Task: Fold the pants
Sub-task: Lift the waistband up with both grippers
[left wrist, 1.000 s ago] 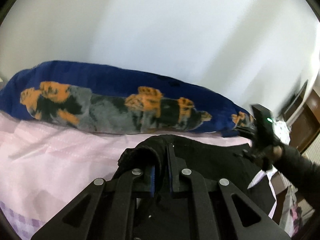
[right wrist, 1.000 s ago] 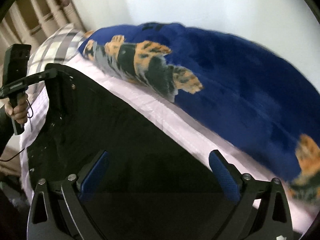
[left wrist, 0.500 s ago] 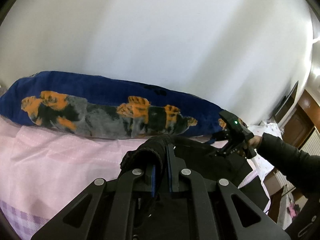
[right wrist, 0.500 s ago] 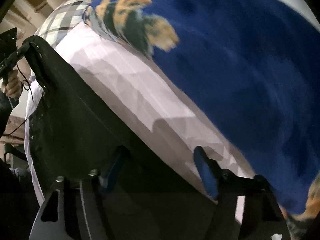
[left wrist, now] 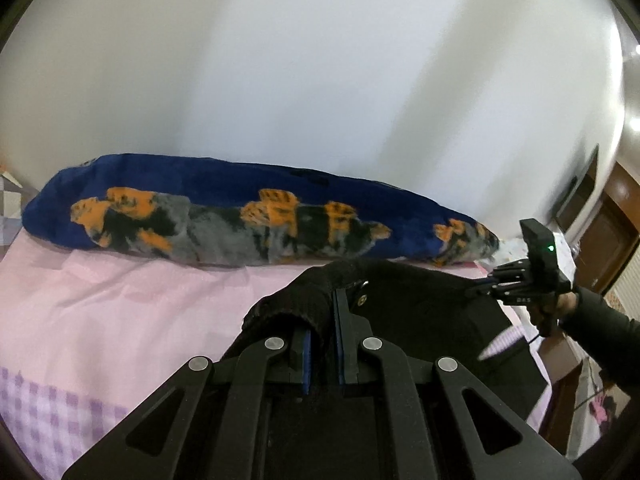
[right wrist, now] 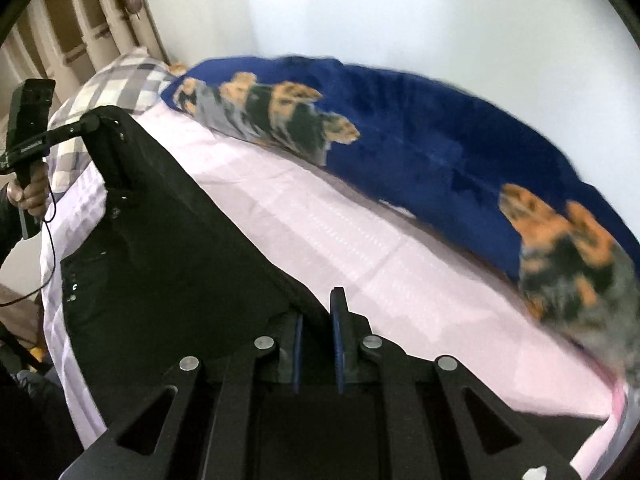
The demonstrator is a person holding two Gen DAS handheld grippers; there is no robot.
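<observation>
Black pants [left wrist: 420,312] hang stretched between my two grippers above a pink bed sheet [left wrist: 120,304]. My left gripper [left wrist: 322,344] is shut on one bunched corner of the waistband, near a metal button. My right gripper [right wrist: 318,344] is shut on the pants' [right wrist: 160,248] other corner. The right gripper shows at the right of the left wrist view [left wrist: 480,290], and the left gripper at the far left of the right wrist view [right wrist: 86,124], both pinching the fabric's top edge.
A rolled blue blanket with orange and grey print [left wrist: 248,216] lies along the white wall behind the bed. A checked pillow [right wrist: 112,92] is at the bed's head by a wooden headboard [right wrist: 80,32]. Brown furniture [left wrist: 600,240] stands past the bed's end.
My right gripper was open over the pants, then closed on the pants' corner. The left gripper kept its hold, and the fabric has been lifted and pulled taut.
</observation>
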